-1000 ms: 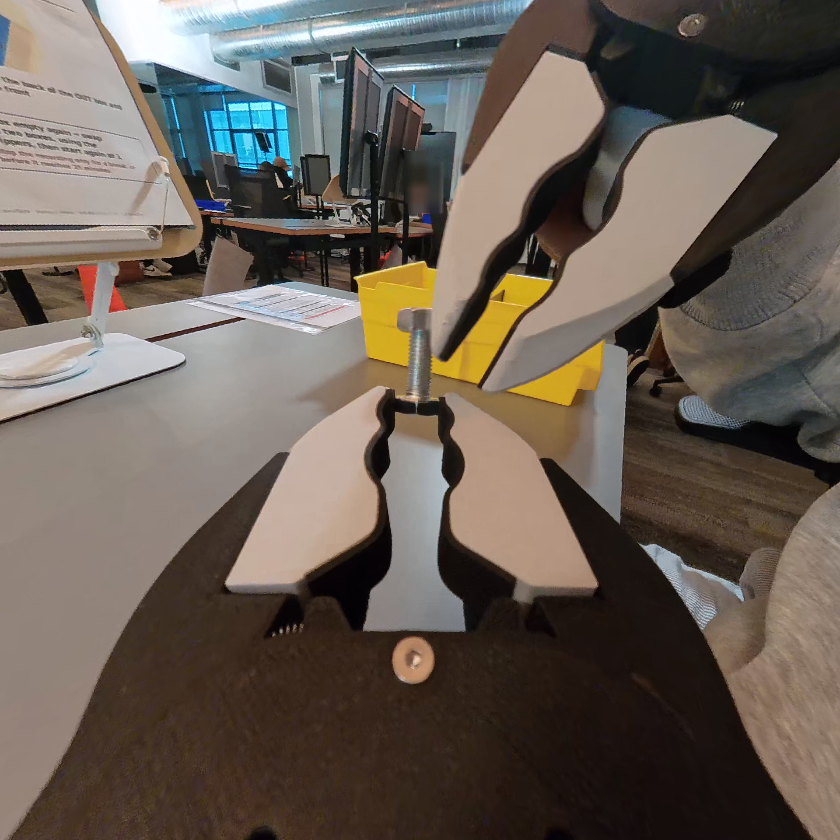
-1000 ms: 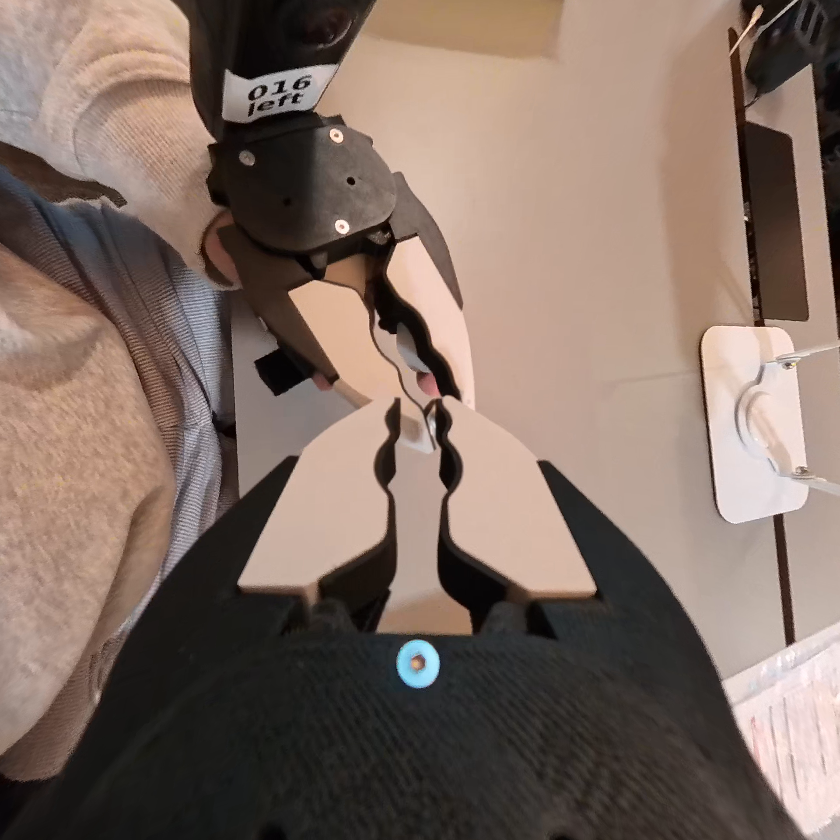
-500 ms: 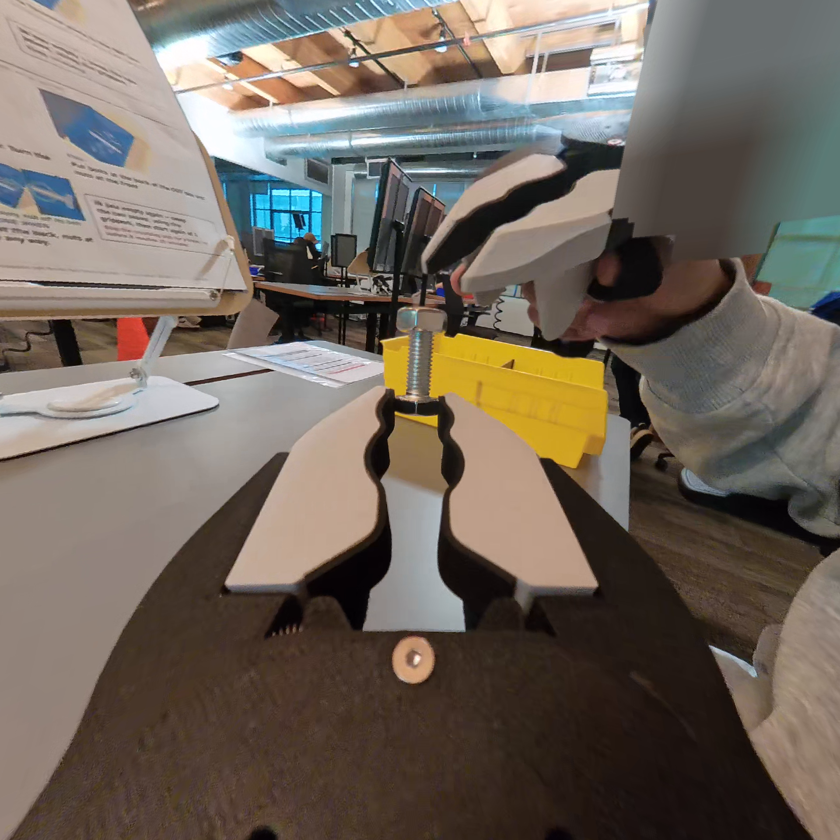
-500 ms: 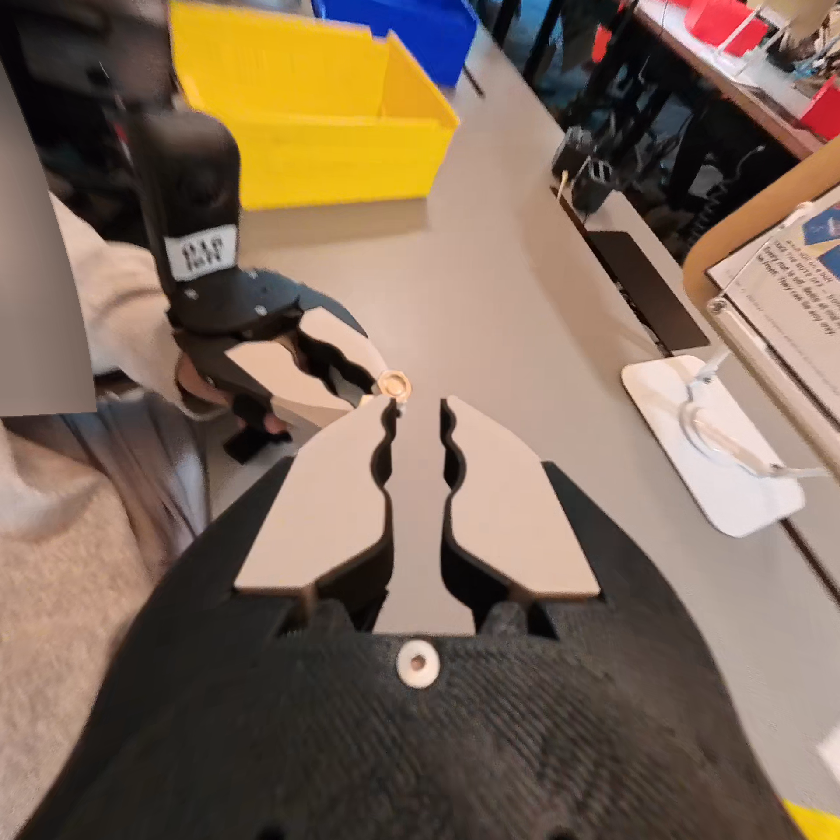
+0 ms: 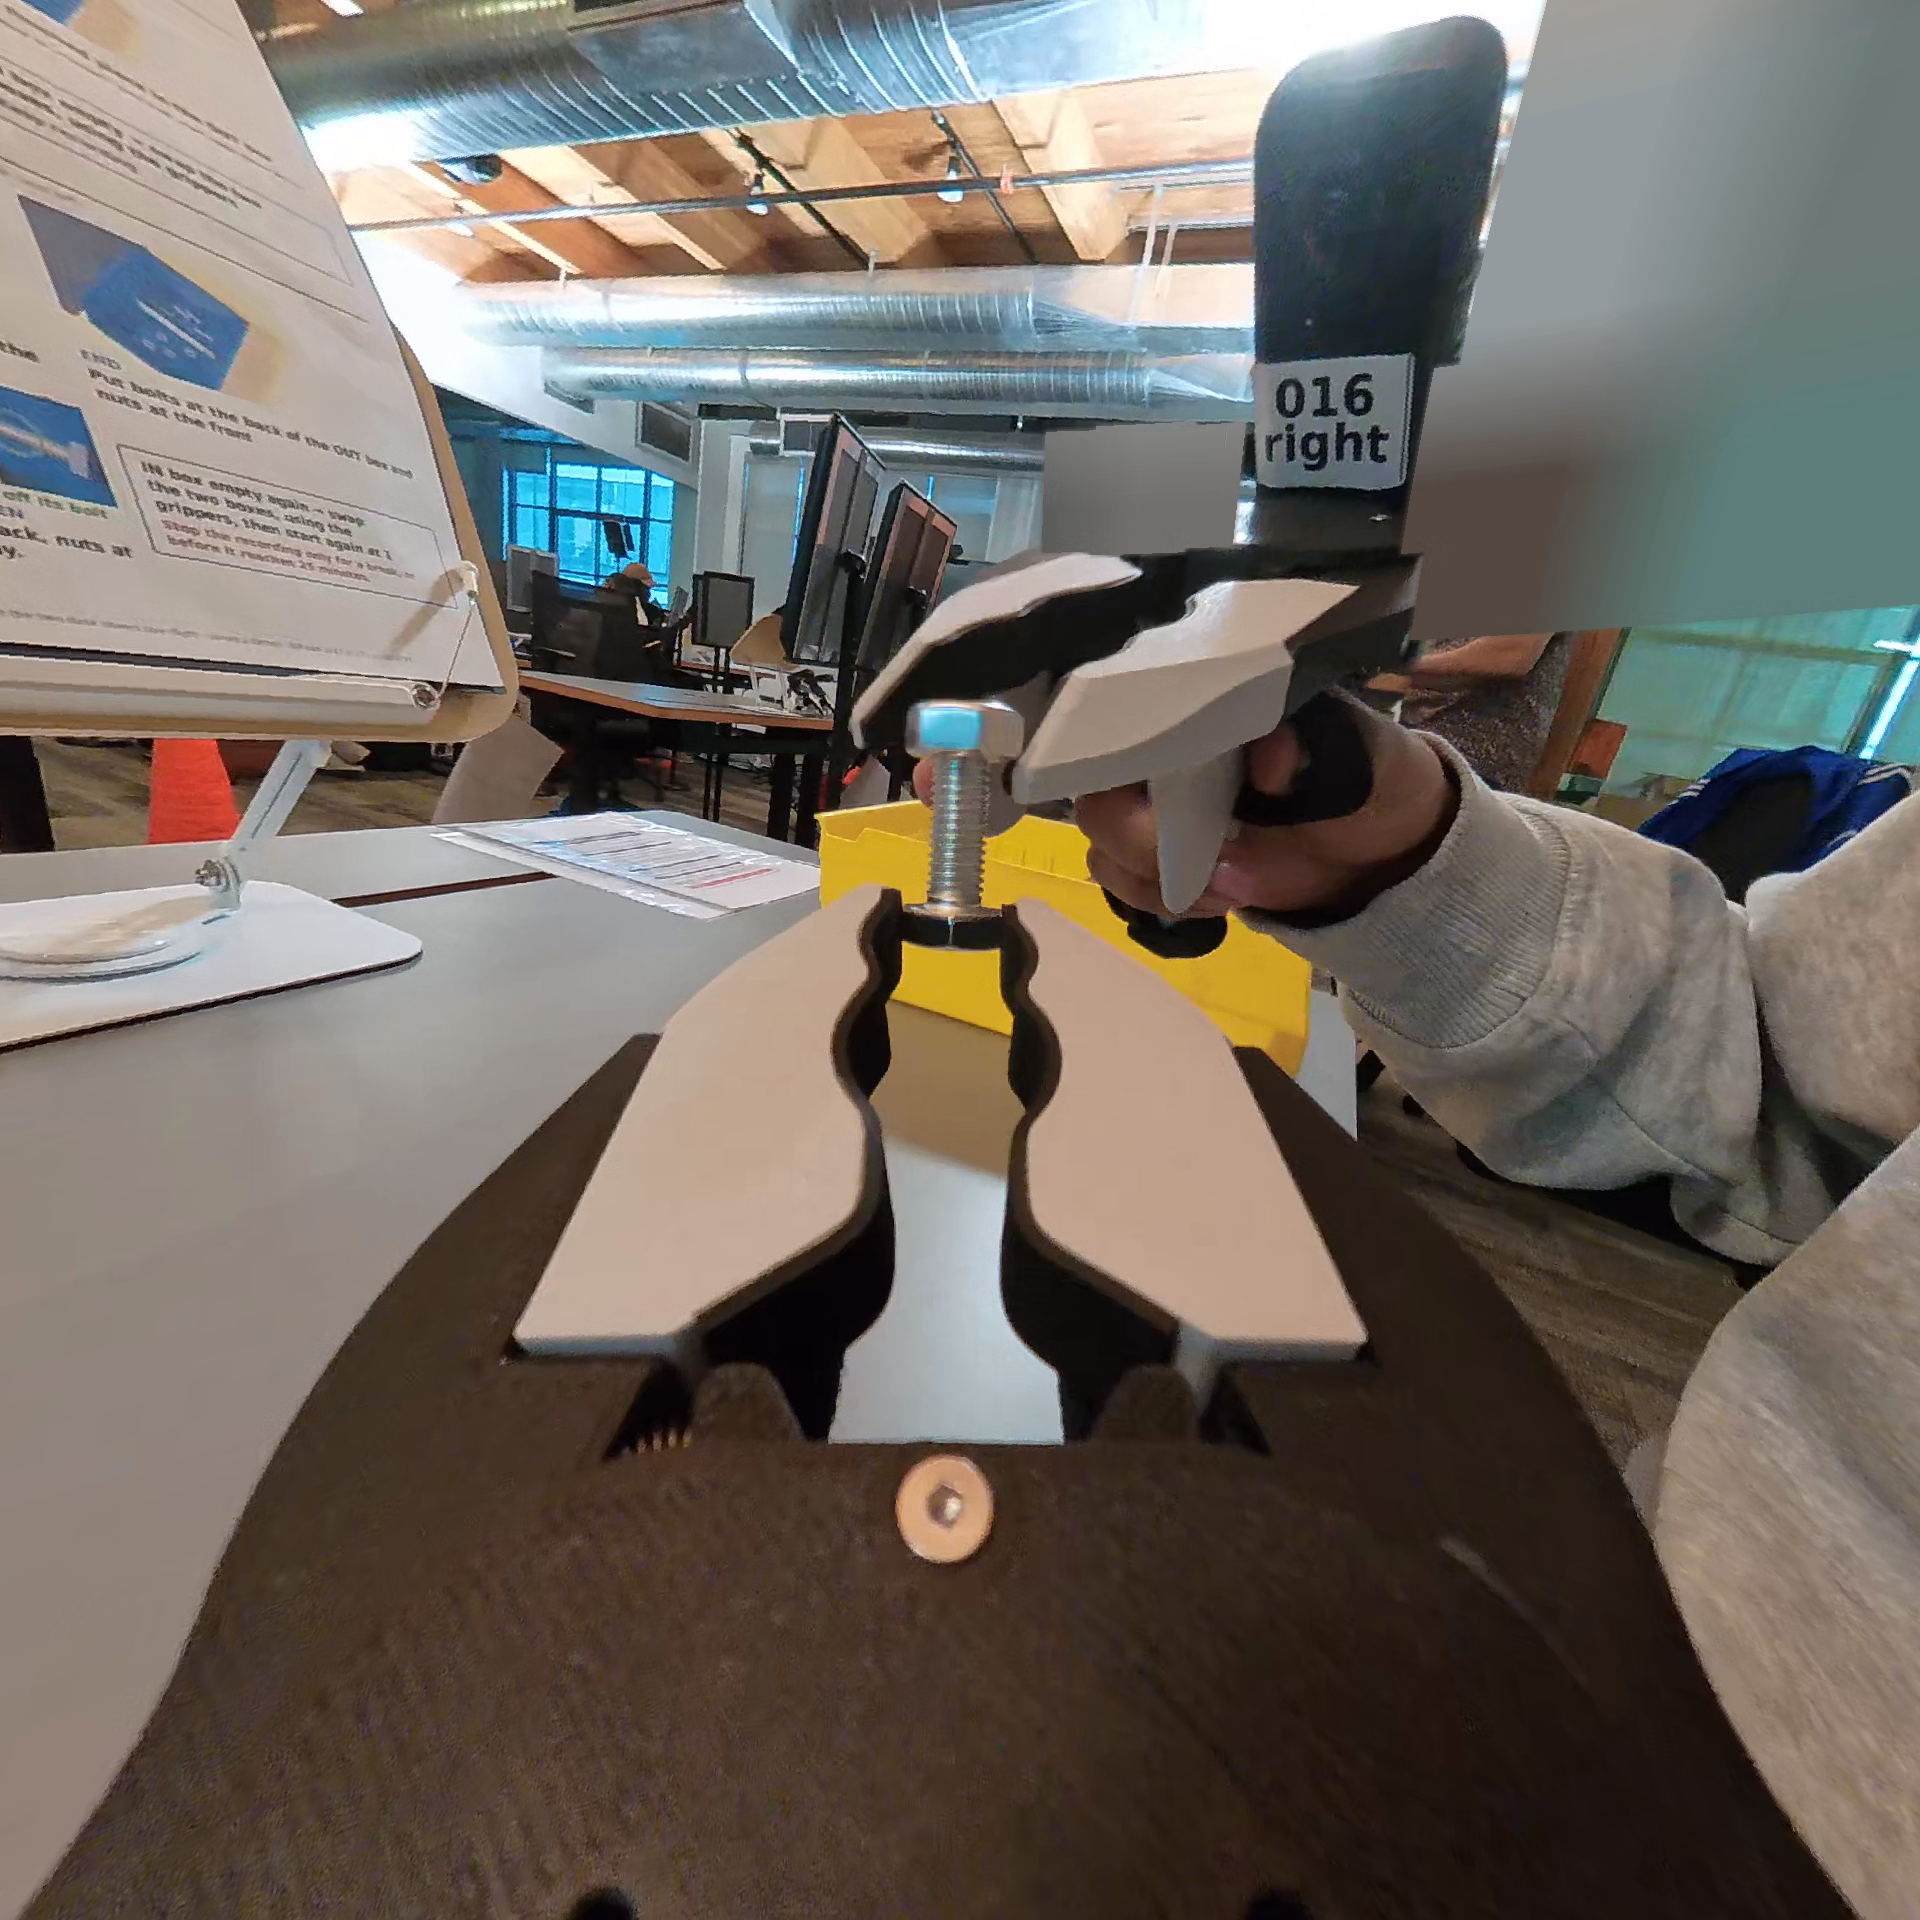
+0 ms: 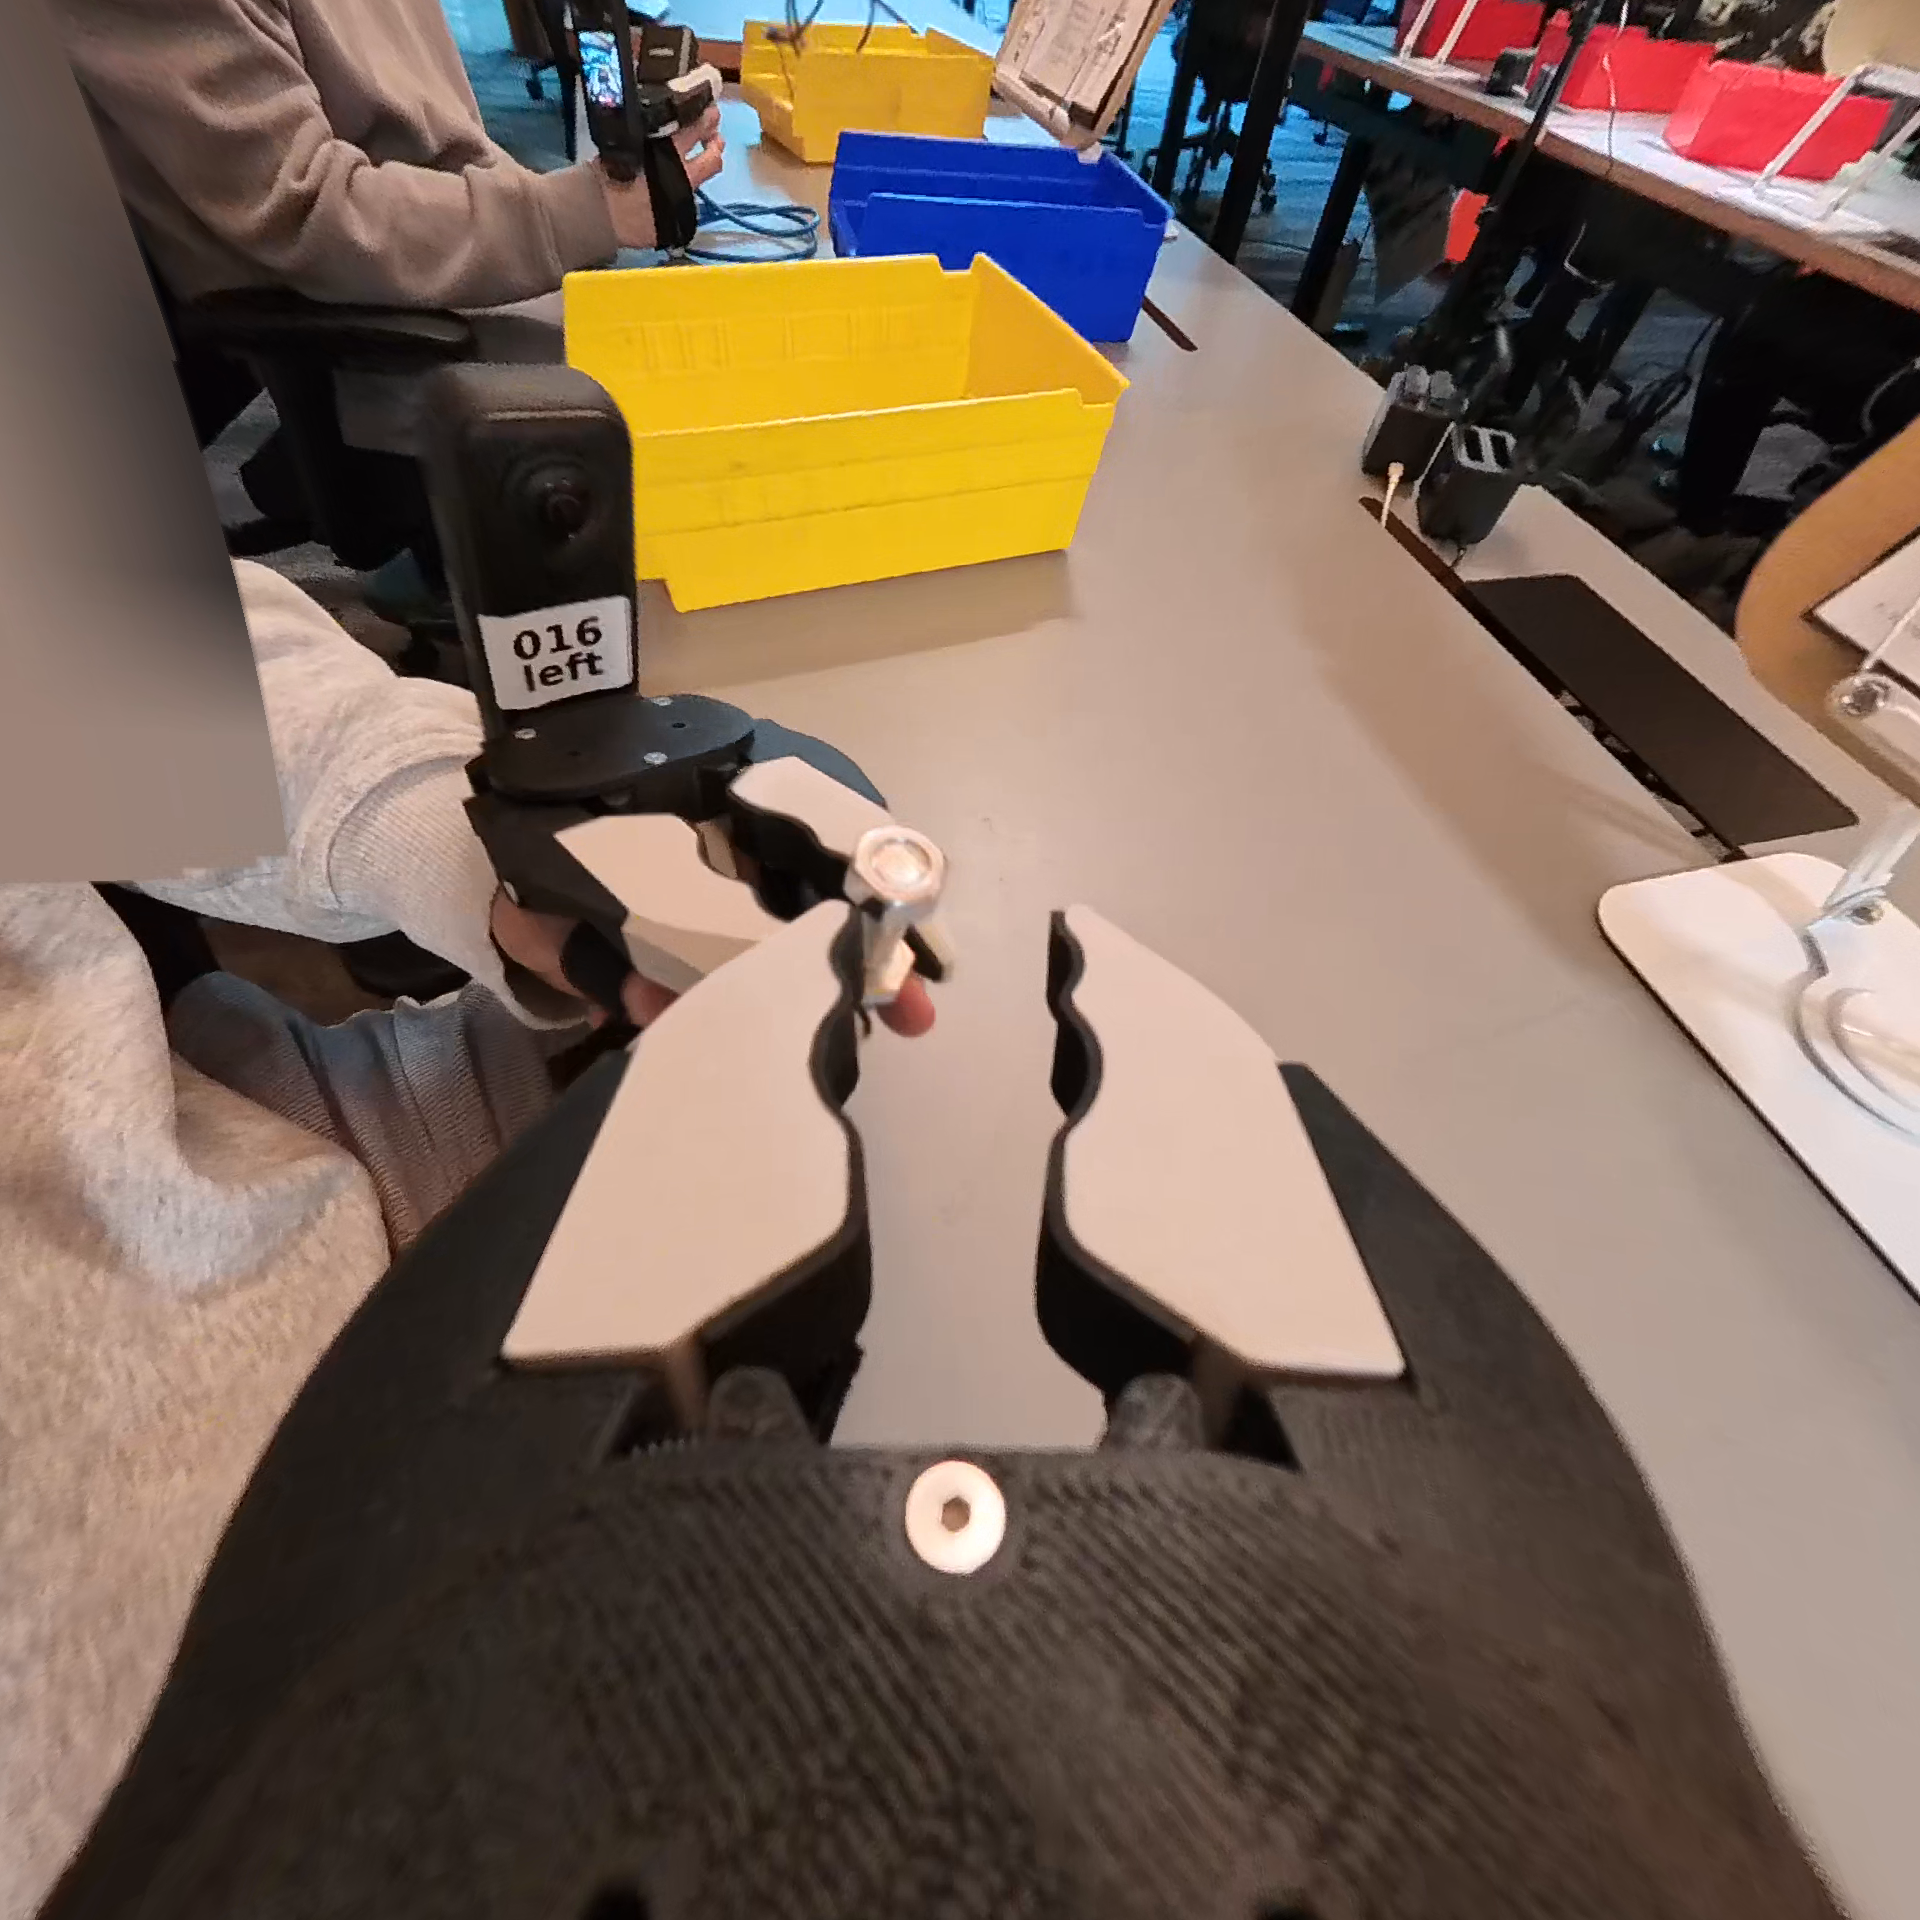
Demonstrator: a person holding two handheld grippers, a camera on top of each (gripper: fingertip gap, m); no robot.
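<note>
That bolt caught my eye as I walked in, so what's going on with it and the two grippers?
A person holds a gripper in each hand over a grey table. The left gripper is shut on a nut at the lower end of a bolt, which stands upright. The right gripper is open, its fingers on either side of the bolt head, not clamped. A yellow bin sits behind, a blue bin beyond it, and a document stand to one side.

Open-plan office: monitors (image 5: 868, 551), desks (image 5: 665, 698), exposed ducts (image 5: 831, 312).
</note>
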